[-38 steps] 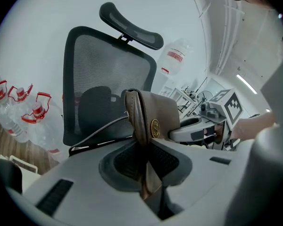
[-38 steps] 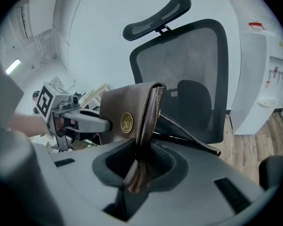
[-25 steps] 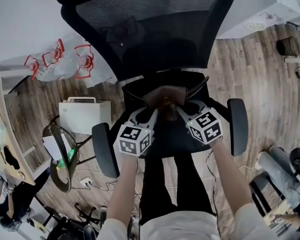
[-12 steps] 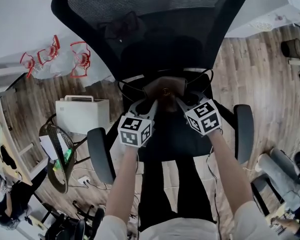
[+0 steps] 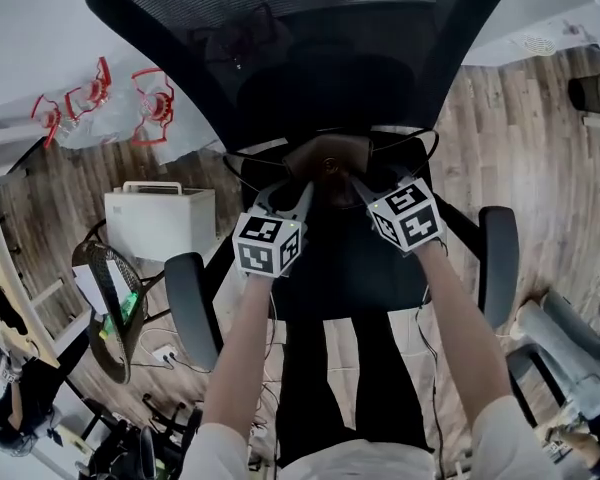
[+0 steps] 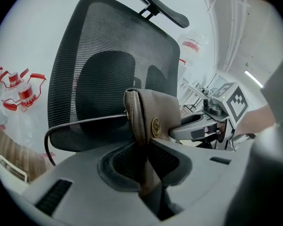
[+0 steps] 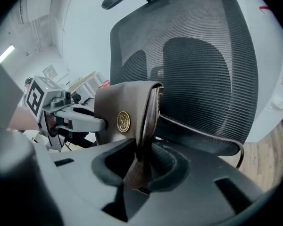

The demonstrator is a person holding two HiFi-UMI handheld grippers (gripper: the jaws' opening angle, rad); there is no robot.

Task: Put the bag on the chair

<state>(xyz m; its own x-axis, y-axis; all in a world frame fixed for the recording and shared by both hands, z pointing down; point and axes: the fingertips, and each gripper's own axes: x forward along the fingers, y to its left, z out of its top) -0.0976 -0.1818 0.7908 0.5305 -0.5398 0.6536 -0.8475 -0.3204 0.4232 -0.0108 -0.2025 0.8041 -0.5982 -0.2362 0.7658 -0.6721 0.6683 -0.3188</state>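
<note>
Your left tool [image 5: 298, 190] is nearly closed, and its pads pinch one side edge of the brown bag [image 5: 327, 158]; your right tool [image 5: 365, 186] is just as narrow and clamps the opposite edge; so the bag hangs between the two tools, flat face toward you.

Measured from the black mesh chair [image 5: 310, 58], the bag sits just in front of the lower backrest and over the rear part of the seat [image 5: 350, 268]; whether its bottom touches the seat cannot be told from any view.

A round brass emblem [image 6: 155, 126] shows on the bag's face near your left tool's pads; a thin dark strap [image 6: 75, 124] loops out from the bag, across the front of the chair's backrest on both sides.

Both of your forearms reach in over the front of the chair's seat, between its two armrests [image 5: 187, 308]; the marker cubes ride above the seat's middle.

To the left of the chair a white boxy case with a handle [image 5: 160, 223] stands on the wooden floor [image 5: 540, 138]; beyond it, also left of the chair, lie clear plastic bags with red handles [image 5: 100, 108].
</note>
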